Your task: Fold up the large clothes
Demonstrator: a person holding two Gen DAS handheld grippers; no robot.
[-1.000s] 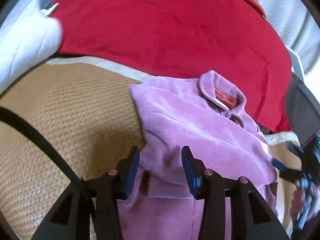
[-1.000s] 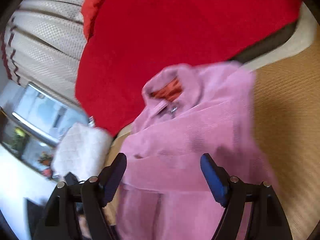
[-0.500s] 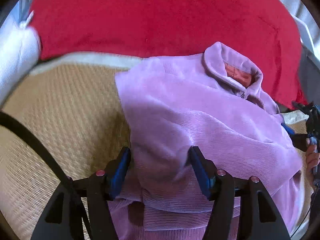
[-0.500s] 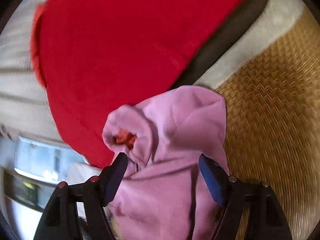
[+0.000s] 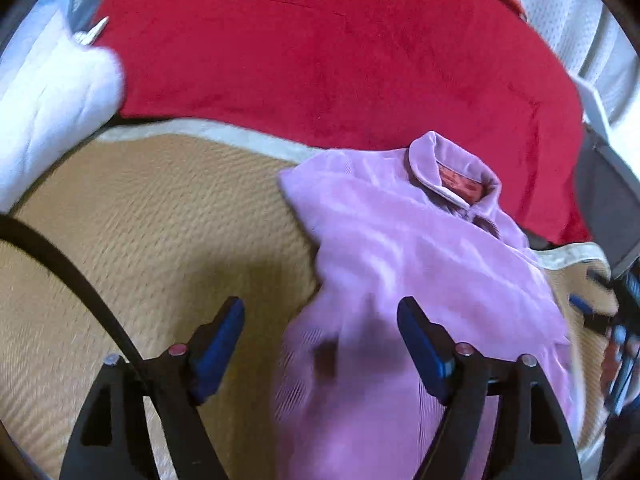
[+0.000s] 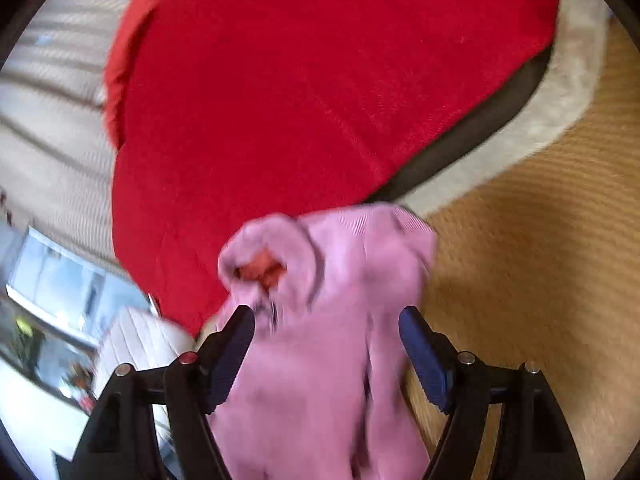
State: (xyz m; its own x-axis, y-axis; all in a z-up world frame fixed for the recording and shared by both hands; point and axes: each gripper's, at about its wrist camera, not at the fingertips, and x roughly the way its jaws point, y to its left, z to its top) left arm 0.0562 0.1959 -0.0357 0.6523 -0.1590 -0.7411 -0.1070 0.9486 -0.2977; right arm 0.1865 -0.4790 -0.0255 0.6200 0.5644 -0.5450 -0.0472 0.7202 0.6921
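Covering most of the background, a red blanket [image 5: 328,64] lies beyond a woven straw mat [image 5: 152,216], and on that mat, its collar end lapping the blanket's edge, rests the pink corduroy jacket [image 5: 420,264], already doubled over with the collar [image 5: 452,176] uppermost. The step in hand looks like a release after a fold; the next move probably calls for squaring the bundle or taking a fresh edge for another fold. The left gripper [image 5: 320,332] has just been opening, its fingers now spread wide over the jacket's near edge without pinching it. The right gripper [image 6: 326,344] likewise has its fingers spread, the cloth below and between them, apparently ungripped through the blur.
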